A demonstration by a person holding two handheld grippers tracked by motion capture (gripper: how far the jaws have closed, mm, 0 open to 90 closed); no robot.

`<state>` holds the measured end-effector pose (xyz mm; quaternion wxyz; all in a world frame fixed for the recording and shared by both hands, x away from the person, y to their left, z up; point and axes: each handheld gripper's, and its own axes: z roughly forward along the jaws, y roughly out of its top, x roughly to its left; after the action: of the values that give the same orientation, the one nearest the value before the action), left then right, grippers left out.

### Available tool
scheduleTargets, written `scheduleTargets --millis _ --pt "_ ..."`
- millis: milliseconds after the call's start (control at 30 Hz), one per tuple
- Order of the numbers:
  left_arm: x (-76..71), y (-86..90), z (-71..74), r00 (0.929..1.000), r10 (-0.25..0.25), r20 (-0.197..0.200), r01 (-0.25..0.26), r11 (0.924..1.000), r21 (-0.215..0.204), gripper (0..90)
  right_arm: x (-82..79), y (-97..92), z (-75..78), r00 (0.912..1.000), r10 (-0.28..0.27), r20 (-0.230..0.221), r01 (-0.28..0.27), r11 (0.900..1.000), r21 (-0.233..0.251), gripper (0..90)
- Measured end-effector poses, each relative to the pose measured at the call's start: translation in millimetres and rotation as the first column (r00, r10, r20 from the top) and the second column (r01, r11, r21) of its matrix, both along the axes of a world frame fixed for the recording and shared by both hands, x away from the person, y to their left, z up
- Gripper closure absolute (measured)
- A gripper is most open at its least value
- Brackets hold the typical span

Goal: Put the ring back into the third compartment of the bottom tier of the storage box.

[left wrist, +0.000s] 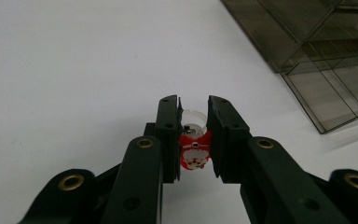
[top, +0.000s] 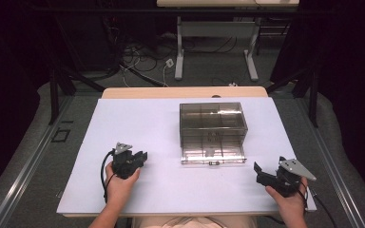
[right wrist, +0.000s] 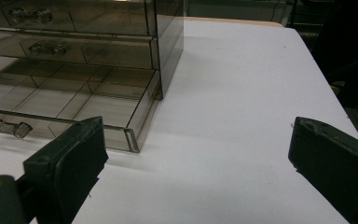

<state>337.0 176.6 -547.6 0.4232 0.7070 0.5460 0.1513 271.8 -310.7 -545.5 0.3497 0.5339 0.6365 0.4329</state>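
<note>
At seven o'clock on the table (top: 123,118), my left gripper (left wrist: 194,108) is clamping a small red figure (left wrist: 195,151); my right gripper (right wrist: 196,154), at five o'clock beside the drawer box (top: 213,124), is gaping empty.

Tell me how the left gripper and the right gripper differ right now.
The left gripper has its jaws closed on a small red and white figurine; the right gripper has its jaws wide apart with nothing between them. In the high view the left gripper sits left of the smoky plastic drawer box, the right gripper at its right, near the table edge. Both are black and hand-held.
</note>
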Motion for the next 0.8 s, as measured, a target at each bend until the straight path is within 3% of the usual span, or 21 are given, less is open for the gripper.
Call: scheduleTargets --millis 500,800 --pt "-3.7 -0.8 5.3 0.9992 -0.006 0.039 0.006 1.0000 0.002 74.5 0.3 -0.7 -0.1 1.0000 -0.002 0.000 0.002 1.0000 -0.001 4.0" --pt "-4.9 -3.0 8.2 0.9991 -0.012 0.041 0.012 0.9999 -0.008 74.5 0.8 -1.7 -0.3 1.0000 -0.001 -0.003 0.002 1.0000 0.004 4.0"
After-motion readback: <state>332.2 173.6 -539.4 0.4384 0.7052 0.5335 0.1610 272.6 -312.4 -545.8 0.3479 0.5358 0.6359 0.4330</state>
